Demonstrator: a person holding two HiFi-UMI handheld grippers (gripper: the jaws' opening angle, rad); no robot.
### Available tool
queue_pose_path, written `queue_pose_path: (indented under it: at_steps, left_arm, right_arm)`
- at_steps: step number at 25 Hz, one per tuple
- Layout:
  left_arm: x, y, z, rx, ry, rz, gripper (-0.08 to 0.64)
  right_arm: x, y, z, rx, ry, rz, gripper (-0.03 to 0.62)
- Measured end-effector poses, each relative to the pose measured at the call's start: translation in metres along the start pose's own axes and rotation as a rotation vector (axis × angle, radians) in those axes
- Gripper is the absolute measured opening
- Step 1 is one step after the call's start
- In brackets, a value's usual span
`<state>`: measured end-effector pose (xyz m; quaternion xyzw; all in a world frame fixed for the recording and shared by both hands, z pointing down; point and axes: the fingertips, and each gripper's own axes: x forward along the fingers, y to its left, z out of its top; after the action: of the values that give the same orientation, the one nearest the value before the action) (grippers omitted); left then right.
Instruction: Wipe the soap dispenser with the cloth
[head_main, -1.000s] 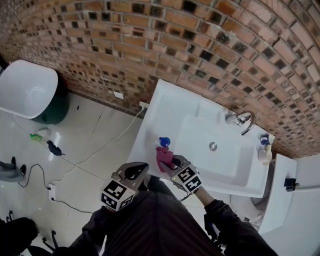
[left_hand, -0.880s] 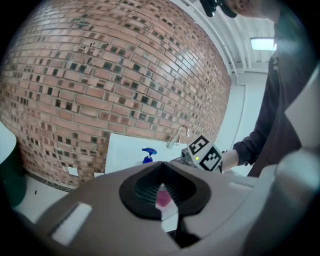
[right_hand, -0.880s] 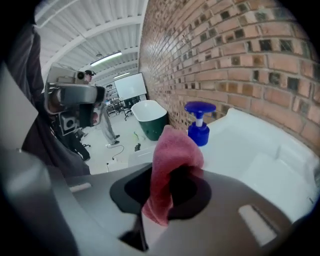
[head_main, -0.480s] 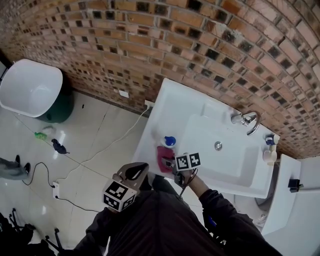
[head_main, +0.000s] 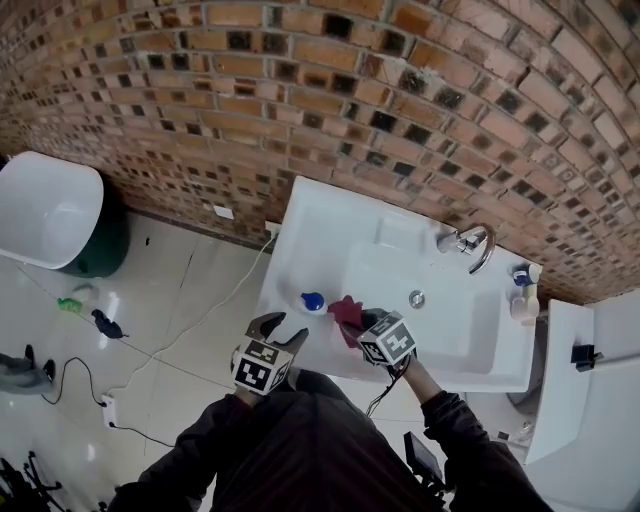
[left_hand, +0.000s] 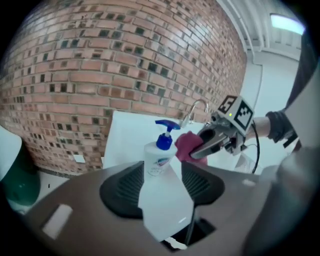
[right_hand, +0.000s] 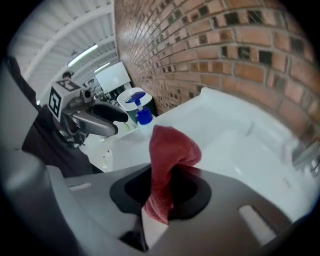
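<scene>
Left gripper view shows our left gripper (left_hand: 162, 187), jaws just opened, framing the soap dispenser (left_hand: 159, 159) on the sink's (head_main: 330, 215) front-left corner without pressing it; our right gripper (right_hand: 167, 192) clamps the red cloth (right_hand: 169, 150); next, we reckon, steady it and wipe.

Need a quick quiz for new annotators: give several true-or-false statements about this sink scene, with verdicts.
1. The right gripper is shut on a red cloth. True.
2. The soap dispenser has a green pump. False: the pump is blue.
3. The left gripper is clamped on the soap dispenser. False: its jaws have just been opening and stand apart, with nothing pressed between them. The soap dispenser stands just ahead of the gap, untouched.
4. The faucet stands on the sink at the side nearest the brick wall. True.
</scene>
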<state>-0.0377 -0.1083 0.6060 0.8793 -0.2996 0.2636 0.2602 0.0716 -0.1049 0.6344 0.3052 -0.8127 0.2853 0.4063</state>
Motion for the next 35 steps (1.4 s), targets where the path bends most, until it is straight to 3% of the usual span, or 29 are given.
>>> queue_pose_path:
  at_steps: [3,8,10,17,20,23,27,31,35]
  left_arm:
    - [0.021,-0.012,0.005,0.020,0.041,-0.045,0.261]
    - [0.034,-0.019,0.014,0.039,0.041,-0.076,0.266]
    - [0.035,-0.013,0.016,0.057,0.049,-0.076,0.284]
    - [0.034,-0.003,0.018,0.107,0.070,-0.132,0.290]
    - [0.033,0.000,0.020,0.125,0.073,-0.146,0.287]
    - [0.027,-0.002,0.025,0.126,0.057,-0.153,0.252]
    - [0.024,0.001,0.027,0.126,0.051,-0.144,0.238]
    - [0.027,-0.001,0.024,0.130,0.076,-0.151,0.238]
    - [0.027,-0.002,0.023,0.124,0.085,-0.155,0.235]
  right_arm:
    - [0.002,-0.012,0.025,-0.216,0.009,-0.089,0.069]
    - [0.012,0.012,0.039,-0.500,0.063,-0.077,0.069]
    - [0.014,0.025,0.037,-0.537,0.065,-0.041,0.068]
    - [0.023,0.056,0.035,-0.526,0.001,0.105,0.068]
    - [0.028,0.058,0.034,-0.385,-0.043,0.206,0.067]
    - [0.017,0.044,0.035,-0.087,-0.126,0.311,0.069]
    - [-0.010,0.007,0.065,0.337,-0.334,0.438,0.067]
    - [0.000,-0.001,0.082,0.485,-0.385,0.539,0.068]
    - [0.034,0.000,0.063,0.524,-0.309,0.532,0.068]
